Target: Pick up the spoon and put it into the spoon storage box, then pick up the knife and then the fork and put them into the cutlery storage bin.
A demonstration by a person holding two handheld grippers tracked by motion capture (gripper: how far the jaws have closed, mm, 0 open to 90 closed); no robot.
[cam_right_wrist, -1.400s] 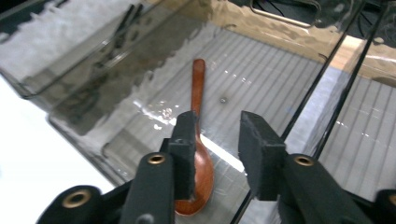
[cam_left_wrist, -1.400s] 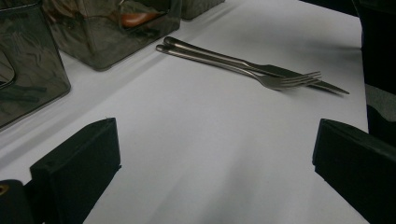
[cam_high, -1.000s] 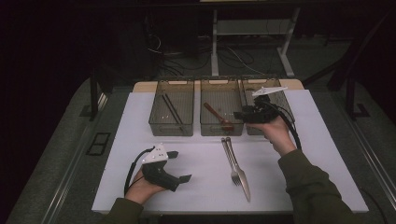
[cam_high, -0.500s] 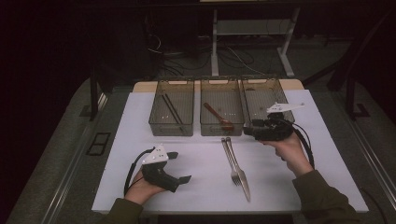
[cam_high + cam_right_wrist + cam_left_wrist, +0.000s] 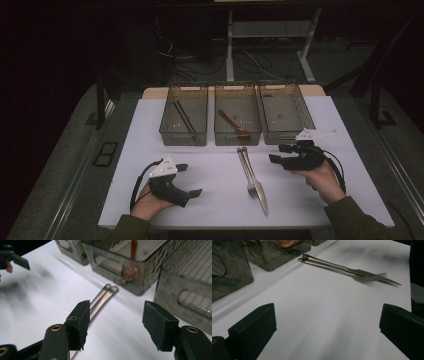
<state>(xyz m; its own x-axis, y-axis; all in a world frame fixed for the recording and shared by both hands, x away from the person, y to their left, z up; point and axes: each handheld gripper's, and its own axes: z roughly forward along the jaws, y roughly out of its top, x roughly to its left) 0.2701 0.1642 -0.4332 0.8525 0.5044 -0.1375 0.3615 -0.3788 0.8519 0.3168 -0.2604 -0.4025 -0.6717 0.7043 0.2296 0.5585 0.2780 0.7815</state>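
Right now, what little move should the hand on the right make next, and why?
Probably slide the right gripper a little toward the fork and knife and lower it over their handles. Its jaws stand open and empty, aimed at the handle ends in the right gripper view, and that cutlery lies loose on the white table while the right-hand bin looks empty.

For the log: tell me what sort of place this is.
Probably a lab or workshop set up for recording cutlery sorting: a white table with three clear bins, a fork and knife laid out, and loose cables on the dark floor beyond.
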